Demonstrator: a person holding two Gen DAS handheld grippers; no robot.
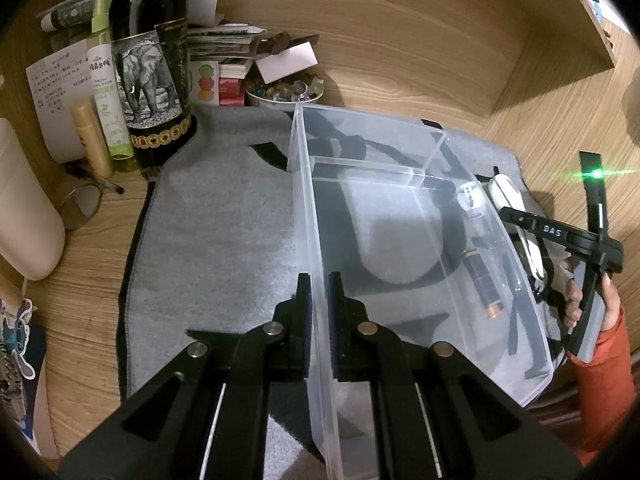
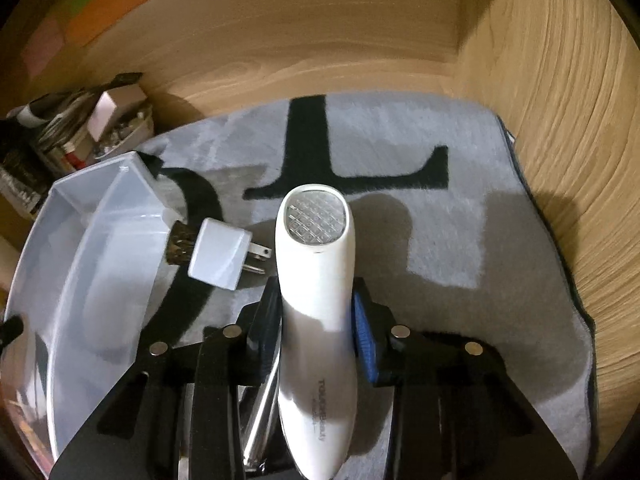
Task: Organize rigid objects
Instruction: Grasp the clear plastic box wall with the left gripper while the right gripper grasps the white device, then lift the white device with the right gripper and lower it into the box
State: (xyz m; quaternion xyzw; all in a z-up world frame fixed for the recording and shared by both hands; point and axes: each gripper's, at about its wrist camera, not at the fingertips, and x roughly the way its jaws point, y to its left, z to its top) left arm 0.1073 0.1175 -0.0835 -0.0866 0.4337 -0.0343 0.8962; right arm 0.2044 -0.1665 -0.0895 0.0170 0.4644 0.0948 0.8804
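Note:
My left gripper (image 1: 319, 300) is shut on the left wall of a clear plastic box (image 1: 312, 208) standing on the grey mat. The box has a divider; a battery (image 1: 486, 284) and a thin dark stick lie along its right side. In the right wrist view my right gripper (image 2: 316, 320) is shut on a white handheld beauty device (image 2: 316, 272), which points away from me over the mat, just right of the box (image 2: 80, 240). A white plug adapter (image 2: 220, 254) and a small brush (image 2: 180, 246) lie beside the box's corner. A silver rod (image 2: 260, 412) lies under the gripper.
A dark bottle with an elephant label (image 1: 152, 80), a green spray bottle (image 1: 106, 92), papers and a bowl of beads (image 1: 284, 92) crowd the back left. Wooden walls (image 2: 560, 120) close in behind and to the right of the grey mat (image 2: 460, 240). A hand in an orange sleeve (image 1: 600, 360) holds the right gripper.

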